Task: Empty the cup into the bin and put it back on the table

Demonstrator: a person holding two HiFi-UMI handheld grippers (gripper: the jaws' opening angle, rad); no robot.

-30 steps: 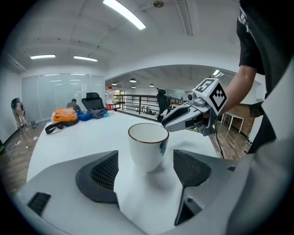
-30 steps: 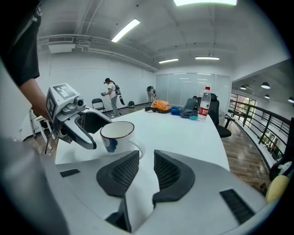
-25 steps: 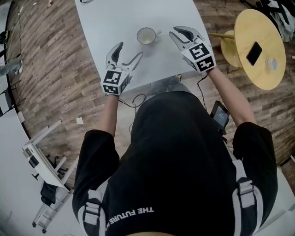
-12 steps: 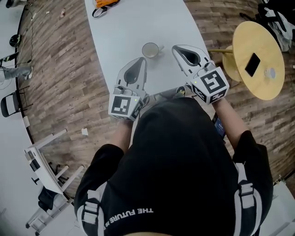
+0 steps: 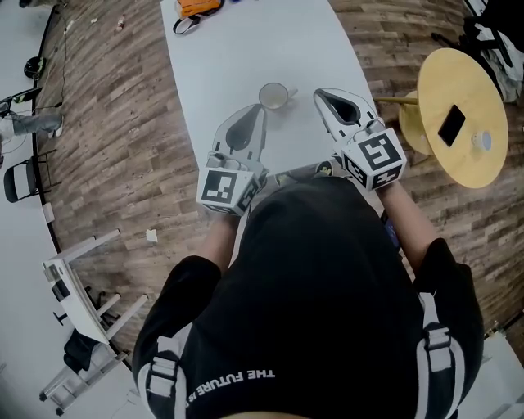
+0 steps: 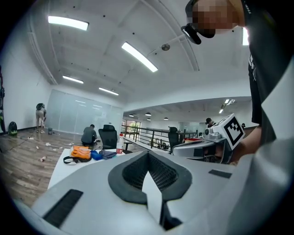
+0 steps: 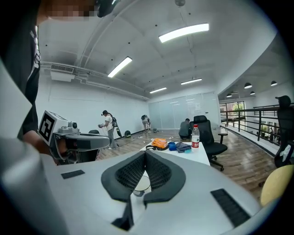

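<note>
A white cup [image 5: 273, 96] stands upright on the long white table [image 5: 213, 74], its handle to the right. My left gripper [image 5: 255, 113] is shut and empty, its tip just short of the cup on the near left. Shut and empty too, my right gripper [image 5: 322, 96] lies to the cup's right, clear of it. In the left gripper view the left gripper [image 6: 148, 158] has its pads pressed together, and the right gripper's body [image 6: 202, 147] shows alongside. In the right gripper view the cup's rim [image 7: 141, 183] peeks out below the closed right gripper [image 7: 145, 158].
An orange bag [image 5: 196, 6] and a water bottle [image 7: 195, 136] lie at the table's far end. A round yellow side table [image 5: 483, 155] with a phone [image 5: 451, 124] stands at the right. A white rack [image 5: 78, 286] is on the wooden floor at the left. People and office chairs are far off.
Both grippers, open a second ago, have shut with nothing in them and drawn back toward the person. The cup has stayed where it was.
</note>
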